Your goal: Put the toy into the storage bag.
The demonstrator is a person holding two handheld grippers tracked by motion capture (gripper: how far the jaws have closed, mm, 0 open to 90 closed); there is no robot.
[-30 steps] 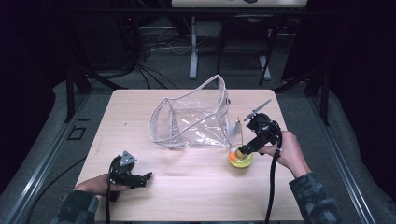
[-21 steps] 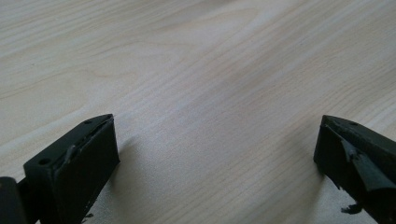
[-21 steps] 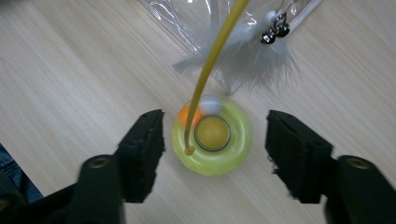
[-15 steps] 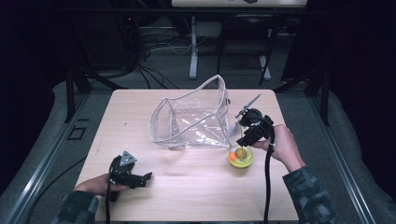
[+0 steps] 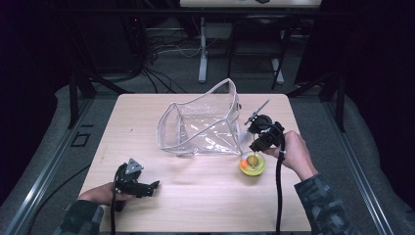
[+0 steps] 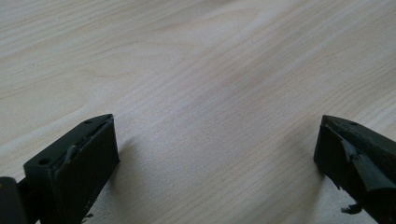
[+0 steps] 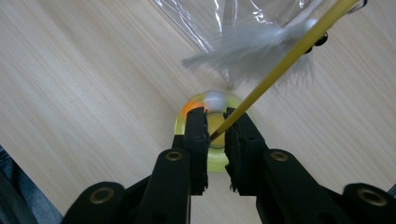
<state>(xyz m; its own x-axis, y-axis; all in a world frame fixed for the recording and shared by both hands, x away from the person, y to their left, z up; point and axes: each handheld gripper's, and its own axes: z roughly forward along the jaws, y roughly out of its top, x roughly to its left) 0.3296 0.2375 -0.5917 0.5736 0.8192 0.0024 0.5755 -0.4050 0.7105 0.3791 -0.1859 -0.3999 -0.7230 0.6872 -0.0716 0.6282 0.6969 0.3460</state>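
Right gripper (image 7: 215, 122) fingers just closed, pinching thin yellow stick (image 7: 280, 60) above round yellow-green translucent toy (image 7: 215, 158); ready for lifting toward clear plastic pouch (image 5: 205, 125). Left gripper (image 6: 215, 154) wide open, empty on bench (image 5: 205, 196).

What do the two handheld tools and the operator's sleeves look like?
Both are black two-jaw units. The left tool carries a grey three-cornered plate on top, and its blocky jaw pads look scuffed. The right tool has long black jaws with brass-coloured pivot rings. A black cable trails from each. The sleeves are a dark camouflage pattern.
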